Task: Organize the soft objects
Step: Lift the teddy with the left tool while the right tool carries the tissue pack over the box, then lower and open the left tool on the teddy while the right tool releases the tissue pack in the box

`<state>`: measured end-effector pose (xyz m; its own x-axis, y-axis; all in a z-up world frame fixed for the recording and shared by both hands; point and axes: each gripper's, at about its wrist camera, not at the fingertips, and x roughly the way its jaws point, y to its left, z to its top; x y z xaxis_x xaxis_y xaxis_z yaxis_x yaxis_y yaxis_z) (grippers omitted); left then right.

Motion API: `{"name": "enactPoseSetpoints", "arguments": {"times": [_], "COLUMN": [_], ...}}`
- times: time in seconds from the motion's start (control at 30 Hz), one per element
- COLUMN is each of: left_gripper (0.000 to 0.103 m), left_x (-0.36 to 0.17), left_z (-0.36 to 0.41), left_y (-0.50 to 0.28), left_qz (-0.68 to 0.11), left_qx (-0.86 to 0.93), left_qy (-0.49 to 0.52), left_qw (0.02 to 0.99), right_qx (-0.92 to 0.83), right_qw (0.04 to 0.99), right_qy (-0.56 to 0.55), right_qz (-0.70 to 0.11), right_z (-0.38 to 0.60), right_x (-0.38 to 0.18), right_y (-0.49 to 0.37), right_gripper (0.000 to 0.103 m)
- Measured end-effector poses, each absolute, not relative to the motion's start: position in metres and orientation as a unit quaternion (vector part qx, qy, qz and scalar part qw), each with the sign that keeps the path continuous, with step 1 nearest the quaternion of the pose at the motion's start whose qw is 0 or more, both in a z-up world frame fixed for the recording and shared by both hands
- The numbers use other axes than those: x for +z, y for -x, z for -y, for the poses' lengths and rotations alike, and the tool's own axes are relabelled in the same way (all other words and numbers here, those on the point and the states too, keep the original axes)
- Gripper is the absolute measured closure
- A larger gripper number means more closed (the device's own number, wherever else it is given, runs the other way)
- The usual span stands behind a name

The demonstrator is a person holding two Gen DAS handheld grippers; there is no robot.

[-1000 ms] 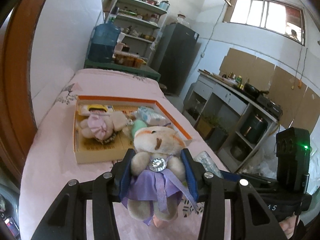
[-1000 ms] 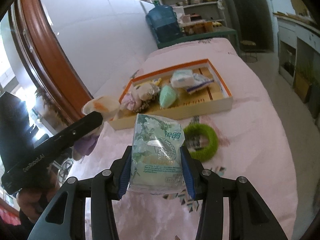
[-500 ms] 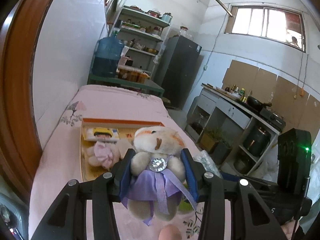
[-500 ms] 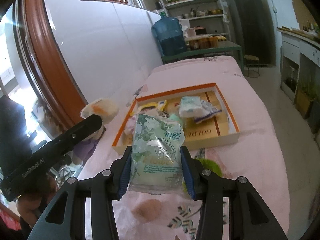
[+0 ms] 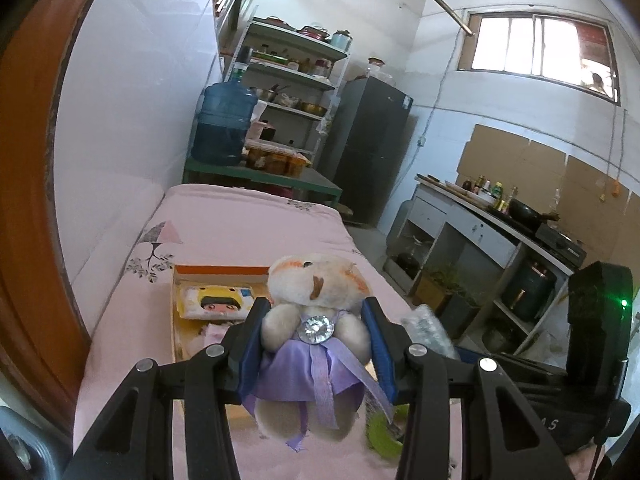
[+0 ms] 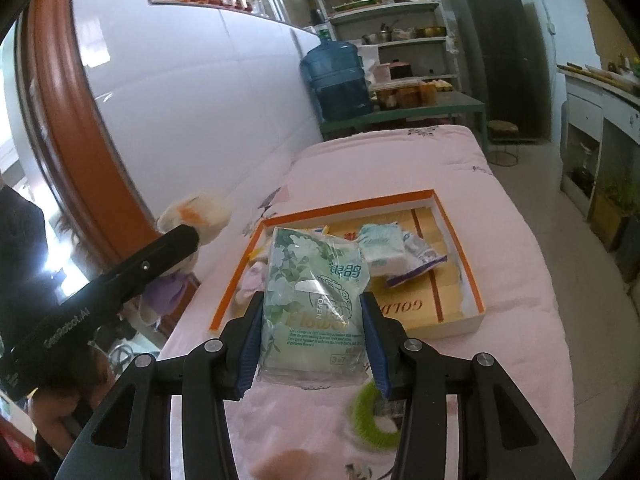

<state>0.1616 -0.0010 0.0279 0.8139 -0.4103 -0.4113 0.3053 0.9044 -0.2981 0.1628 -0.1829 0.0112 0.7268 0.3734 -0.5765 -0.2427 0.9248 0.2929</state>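
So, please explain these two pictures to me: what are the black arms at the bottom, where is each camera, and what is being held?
There is no robot: a person holds a hand tool with a two-finger claw in each hand, and each tool carries a camera looking along its fingers. The left claw is shut on a plush bear in a purple dress. The right claw is shut on a pack of tissues. Ahead, on the pink cloth, stands an orange-rimmed box with other soft things inside. A green ring lies on the cloth beside the box.
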Motion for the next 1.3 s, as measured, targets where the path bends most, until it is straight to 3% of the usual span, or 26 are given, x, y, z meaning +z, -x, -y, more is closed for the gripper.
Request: {"name": "enactPoseSetpoints", "arguments": {"times": [0.6, 0.93, 1.3], "left_gripper": [0.056, 0.056, 0.056], "left_x": [0.03, -0.013, -0.035], "left_z": [-0.009, -0.032, -0.03], "left_y": [-0.242, -0.274, -0.29], "left_qz": [-0.235, -0.266, -0.296], "left_qx": [-0.135, -0.11, -0.1], "left_qy": [0.141, 0.152, 0.141], "left_qw": [0.952, 0.945, 0.94], "right_qx": [0.161, 0.14, 0.155], "right_qw": [0.934, 0.93, 0.922], "right_qy": [-0.112, -0.052, -0.06], "right_qz": [-0.298, -0.334, -0.35], "right_z": [0.188, 0.139, 0.141], "right_x": [0.029, -0.011, -0.039], "right_y": [-0.244, -0.292, -0.307], "right_gripper": [0.056, 0.056, 0.056]}}
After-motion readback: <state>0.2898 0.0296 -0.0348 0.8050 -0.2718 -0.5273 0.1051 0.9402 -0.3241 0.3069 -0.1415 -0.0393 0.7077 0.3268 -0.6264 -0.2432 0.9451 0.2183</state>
